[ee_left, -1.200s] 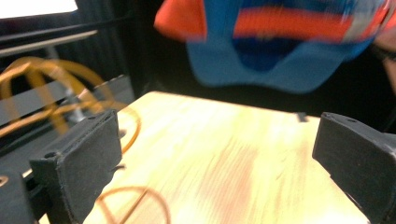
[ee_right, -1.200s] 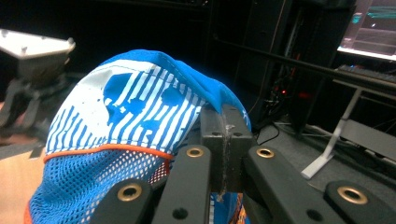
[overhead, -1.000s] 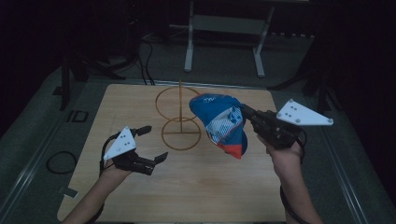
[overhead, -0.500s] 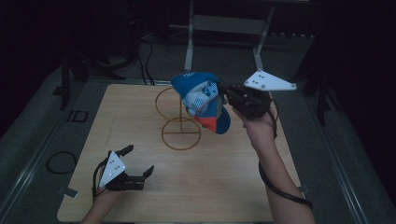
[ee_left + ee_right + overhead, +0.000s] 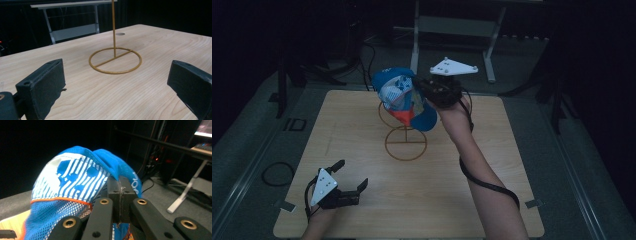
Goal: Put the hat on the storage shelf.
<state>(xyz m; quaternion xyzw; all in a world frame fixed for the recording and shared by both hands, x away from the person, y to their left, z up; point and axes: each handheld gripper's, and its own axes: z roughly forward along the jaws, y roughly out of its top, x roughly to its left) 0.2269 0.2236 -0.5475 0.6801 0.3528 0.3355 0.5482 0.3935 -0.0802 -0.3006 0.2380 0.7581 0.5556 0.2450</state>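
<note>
Here the right gripper (image 5: 424,89) pinches the blue cap (image 5: 404,100) (jaws clamped on its fabric) up at the top of the gold wire stand (image 5: 405,142); the left gripper (image 5: 351,176) rests low on the table (image 5: 512,165), jaws wide.

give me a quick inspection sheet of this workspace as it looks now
surface: light wooden table, bare apart from the stand
job's things: blue cap held in the air over the gold wire stand, whose ring base sits flat on the table
clutter: nothing seen
grippers: right gripper shut on the cap's fabric; left gripper open, low over the near left corner, holding nothing
cables: one black cable trails along the right forearm; a coil lies on the floor at left
surroundings: dark room, grey floor, metal frame legs behind the table
</note>
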